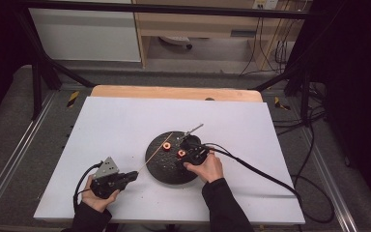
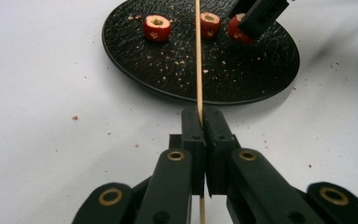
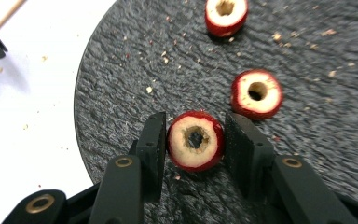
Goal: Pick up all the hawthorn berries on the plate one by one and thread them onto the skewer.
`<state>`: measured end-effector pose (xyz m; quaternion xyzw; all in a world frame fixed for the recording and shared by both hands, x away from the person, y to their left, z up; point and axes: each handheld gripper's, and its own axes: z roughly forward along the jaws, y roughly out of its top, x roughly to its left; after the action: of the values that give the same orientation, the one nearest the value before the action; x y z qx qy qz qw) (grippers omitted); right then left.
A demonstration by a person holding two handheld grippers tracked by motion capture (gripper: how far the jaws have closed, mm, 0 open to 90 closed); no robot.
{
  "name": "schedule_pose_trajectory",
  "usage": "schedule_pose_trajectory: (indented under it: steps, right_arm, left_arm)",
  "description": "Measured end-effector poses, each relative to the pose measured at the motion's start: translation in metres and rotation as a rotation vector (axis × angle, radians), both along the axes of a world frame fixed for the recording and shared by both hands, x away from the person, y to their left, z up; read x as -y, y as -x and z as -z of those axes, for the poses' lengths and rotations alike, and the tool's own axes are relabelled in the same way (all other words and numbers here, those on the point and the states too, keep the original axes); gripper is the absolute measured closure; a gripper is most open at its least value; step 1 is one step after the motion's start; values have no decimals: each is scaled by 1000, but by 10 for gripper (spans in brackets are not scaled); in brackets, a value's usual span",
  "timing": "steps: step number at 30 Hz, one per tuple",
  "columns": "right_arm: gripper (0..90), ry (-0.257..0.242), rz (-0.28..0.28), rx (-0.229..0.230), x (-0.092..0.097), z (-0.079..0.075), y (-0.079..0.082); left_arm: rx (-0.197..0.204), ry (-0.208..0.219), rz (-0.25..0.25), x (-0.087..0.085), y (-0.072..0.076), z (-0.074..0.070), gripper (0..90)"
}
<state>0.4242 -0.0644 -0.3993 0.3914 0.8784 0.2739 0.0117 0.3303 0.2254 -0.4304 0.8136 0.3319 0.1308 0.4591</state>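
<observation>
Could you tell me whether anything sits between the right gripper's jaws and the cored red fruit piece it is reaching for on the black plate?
Nothing visible does. The right gripper has its jaws either side of the fruit piece on the black plate, with small gaps. The other two pieces lie farther off.

A plate [image 1: 166,166] sits near the middle of the table [image 1: 125,121]. Three fruit pieces lie on it: one [image 3: 225,15] toward its left side, one [image 3: 256,94] nearer the middle, and one [image 3: 196,140] between the jaws of the right tongs [image 3: 193,142]. The left tongs [image 2: 201,123] rest on the table left of the plate, clamping a skewer [image 2: 198,56] that reaches over the plate. A metal tool [image 1: 191,130] lies at the plate's far edge.
</observation>
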Motion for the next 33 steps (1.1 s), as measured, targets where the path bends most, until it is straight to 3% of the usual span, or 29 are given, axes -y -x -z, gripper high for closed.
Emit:
schedule_pose_trajectory:
  steps: [9,15,22,33]
  right_arm:
    - [608,-63,45,30,21,-10,6]
    - [609,-145,79,80,36,-12,11]
    - [609,-282,150,150,49,-10,19]
    - [609,-498,273,234,54,5,26]
  left_arm:
    - [1,1,3,1,1,0,880]
    - [2,3,3,3,2,0,879]
    - [-1,7,6,5,3,1,880]
    - [-2,13,-2,6,4,1,880]
